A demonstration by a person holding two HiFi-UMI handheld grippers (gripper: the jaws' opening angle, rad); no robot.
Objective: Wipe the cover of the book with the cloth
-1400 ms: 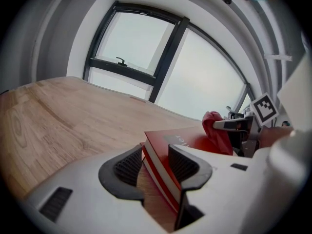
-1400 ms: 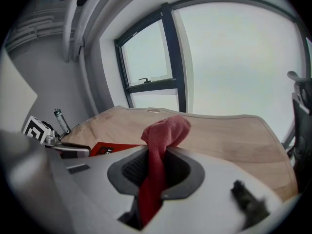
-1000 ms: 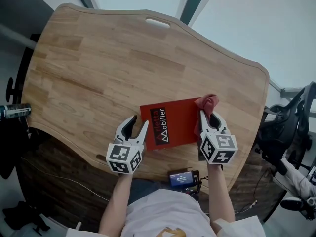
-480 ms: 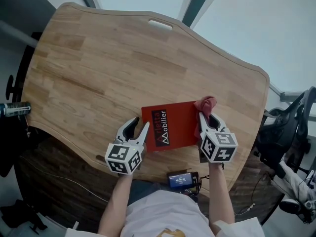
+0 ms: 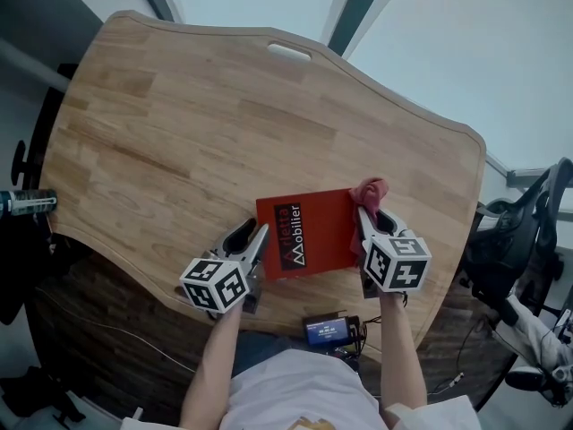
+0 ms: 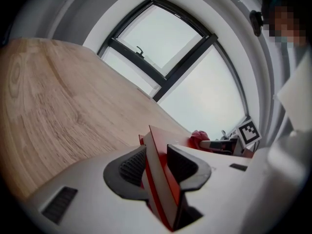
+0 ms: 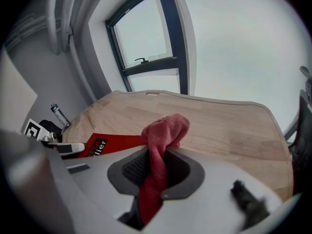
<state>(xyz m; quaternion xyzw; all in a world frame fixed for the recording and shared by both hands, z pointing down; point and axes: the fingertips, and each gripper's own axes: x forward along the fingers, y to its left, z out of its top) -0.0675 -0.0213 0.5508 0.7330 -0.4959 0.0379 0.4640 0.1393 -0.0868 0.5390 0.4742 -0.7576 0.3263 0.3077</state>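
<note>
**Left jaws closing on book edge, cloth pinched and ready to wipe**

The left gripper (image 6: 156,155) has the near edge of the book (image 5: 309,231) standing between its jaws. The jaws have just been closing. They are still apart, and I can't see a firm pinch on the cover yet. The rest of the book runs out beyond the tips, flat on the table (image 5: 197,124), towards the other gripper.

The right gripper (image 7: 157,162) is clamped on the cloth (image 7: 163,128). A strip runs down between the pads and a loose bunch sticks out past the tips, over the book's far right corner.

My read is that the step in hand is pinning the book so the wipe can start. To do it well:
- I finish the left squeeze on the edge only, so the cover stays exposed ahead of the jaws.
- I tip the right gripper down so the bunch beyond the tips meets the cover, not the hard jaw tips.
- I drag in long strokes towards the left jaws, with light pressure so the book doesn't skid.

Writing: the label (image 5: 291,234) is a black strip on the red cover with a white zigzag logo and "Mobilier". A darker word sits beside it, which I can't read.
</note>
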